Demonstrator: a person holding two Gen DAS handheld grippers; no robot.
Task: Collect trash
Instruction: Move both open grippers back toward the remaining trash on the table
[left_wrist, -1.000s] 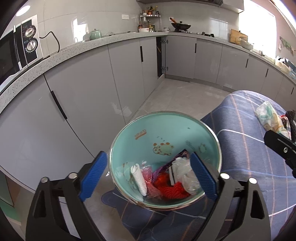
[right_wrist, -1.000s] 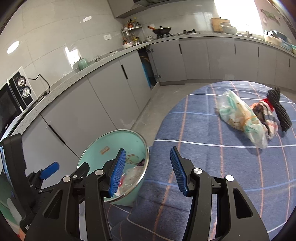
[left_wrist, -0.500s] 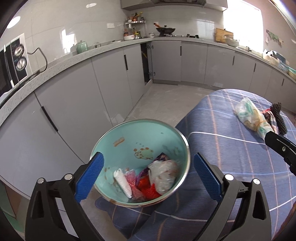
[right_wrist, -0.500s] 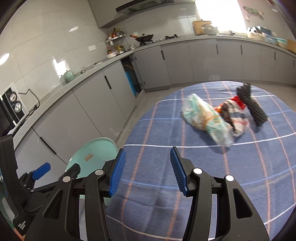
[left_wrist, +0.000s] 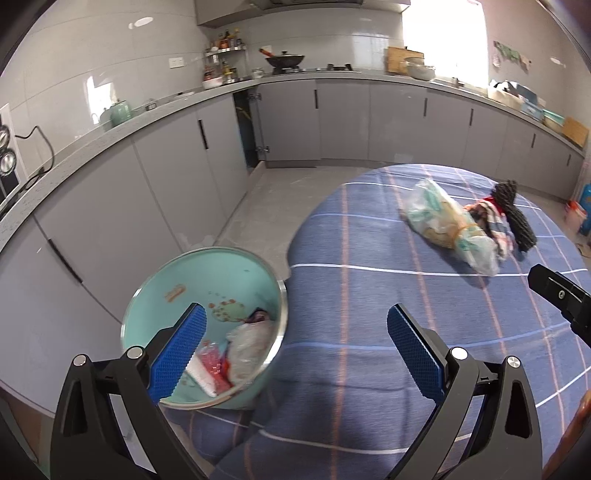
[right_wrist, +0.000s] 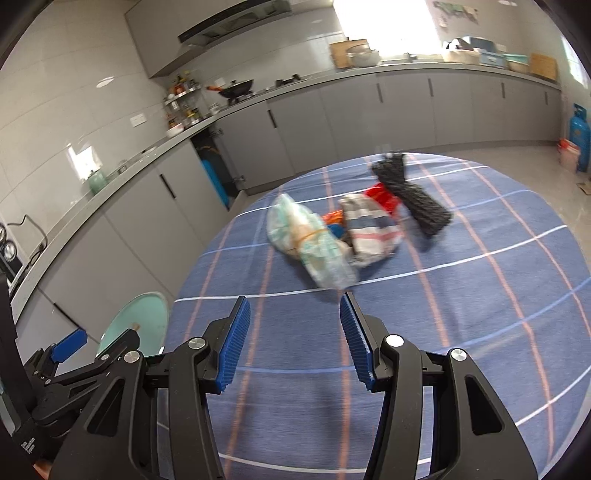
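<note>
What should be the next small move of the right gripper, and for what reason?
Probably advance the right gripper toward the clear plastic bag on the blue tablecloth. Its jaws stand open with nothing between them, the bag lies just ahead of them, and the teal bowl already holds other trash.

2 wrist views angled down, sharing table (left_wrist: 369, 295), cabinets (right_wrist: 369, 122)
</note>
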